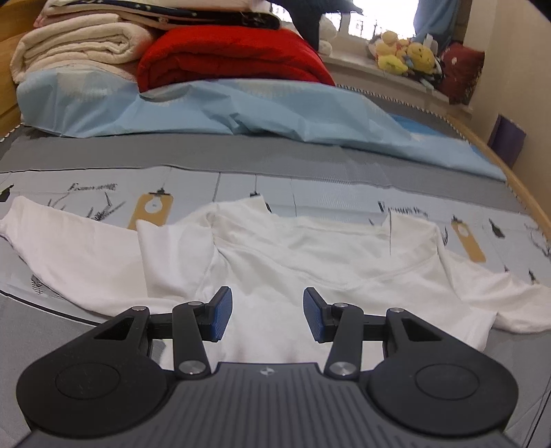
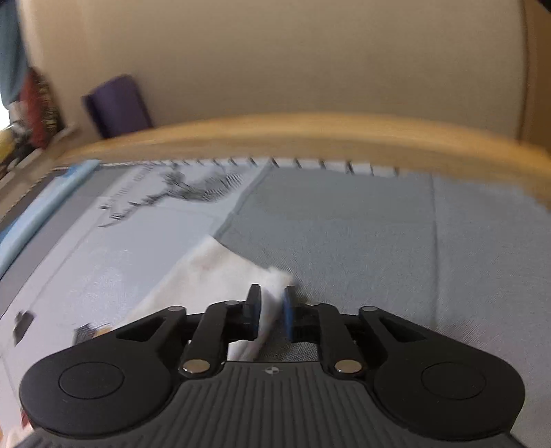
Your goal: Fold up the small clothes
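Hovering left gripper [image 1: 268, 315], fingers apart, over white shirt [image 1: 292, 262] | right gripper [image 2: 270, 312] pinching sleeve [image 2: 220, 267]

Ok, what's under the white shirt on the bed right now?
The white shirt lies on a printed grey bed cover, whose sketch lines and tan tag motifs show around it. Whatever print sits directly beneath the fabric is covered. The left gripper hovers open over its lower part.

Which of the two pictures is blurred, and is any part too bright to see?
Left wrist view: sharp on the white shirt, but the window is washed out by daylight. Right wrist view: motion blur smears the wooden bed frame and the white cloth between the fingers.
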Demonstrator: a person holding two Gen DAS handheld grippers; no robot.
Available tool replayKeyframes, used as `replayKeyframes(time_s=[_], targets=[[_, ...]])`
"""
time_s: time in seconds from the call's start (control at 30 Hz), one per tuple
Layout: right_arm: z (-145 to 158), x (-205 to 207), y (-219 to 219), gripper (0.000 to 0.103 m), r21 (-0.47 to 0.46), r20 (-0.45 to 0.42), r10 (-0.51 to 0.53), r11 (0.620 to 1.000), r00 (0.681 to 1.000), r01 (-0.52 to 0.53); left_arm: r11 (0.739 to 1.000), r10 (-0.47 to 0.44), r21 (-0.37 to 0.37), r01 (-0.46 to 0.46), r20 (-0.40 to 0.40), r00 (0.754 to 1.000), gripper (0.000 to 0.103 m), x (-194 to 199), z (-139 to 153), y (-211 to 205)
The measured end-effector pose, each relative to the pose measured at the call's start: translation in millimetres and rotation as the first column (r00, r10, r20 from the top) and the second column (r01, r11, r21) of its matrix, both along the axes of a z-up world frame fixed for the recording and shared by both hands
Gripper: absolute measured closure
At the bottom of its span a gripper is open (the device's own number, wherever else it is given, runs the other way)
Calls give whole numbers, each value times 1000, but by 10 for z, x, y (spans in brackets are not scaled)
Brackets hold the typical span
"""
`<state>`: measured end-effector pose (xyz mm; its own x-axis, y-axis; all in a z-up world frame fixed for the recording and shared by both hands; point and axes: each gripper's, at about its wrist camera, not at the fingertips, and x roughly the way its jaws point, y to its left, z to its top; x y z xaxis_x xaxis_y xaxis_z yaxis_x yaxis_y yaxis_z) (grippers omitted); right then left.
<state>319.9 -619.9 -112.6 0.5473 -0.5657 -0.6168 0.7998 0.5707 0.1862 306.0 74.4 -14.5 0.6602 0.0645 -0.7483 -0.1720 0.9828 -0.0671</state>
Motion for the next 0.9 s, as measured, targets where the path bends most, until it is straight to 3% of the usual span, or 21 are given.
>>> replayKeyframes(time_s=[0.13,0.27,0.37,0.43,0.6,0.67,0.77,0.83,0.9], targets=[[439,-193,390,78,-21,69,151,989,986,-150,999,32,-28,-31,60,998,52,-110,189,150],[1019,-462,977,78,-34,158,375,926,913,-375,999,25,-29,-21,139,990,52,-424,431,256],[1442,-696,1467,78,-38,216,539,838,814,-545,999,20,-51,-11,185,983,52,-782,664,359],[1628,-903,1839,78,-33,218,643,756,734,-653,999,0,-51,10,201,980,53,-1055,796,417],[1646,-1509,2547,79,32,218,776,601,592,-799,992,-129,10,129,169,977,77,-1837,800,563],[1528,-1732,2746,79,66,187,797,573,574,-817,992,-119,-24,122,115,986,78,-2089,610,678],[1182,-1940,2924,79,234,117,790,567,602,-790,989,-54,-136,55,11,998,78,-2356,142,900],[908,-1978,3003,79,315,14,783,586,622,-746,986,-10,-167,-17,-163,987,78,-2381,-172,1011],[756,-2034,3089,79,340,-62,780,604,623,-721,981,-17,-195,-25,-211,977,78,-2400,-312,1097]])
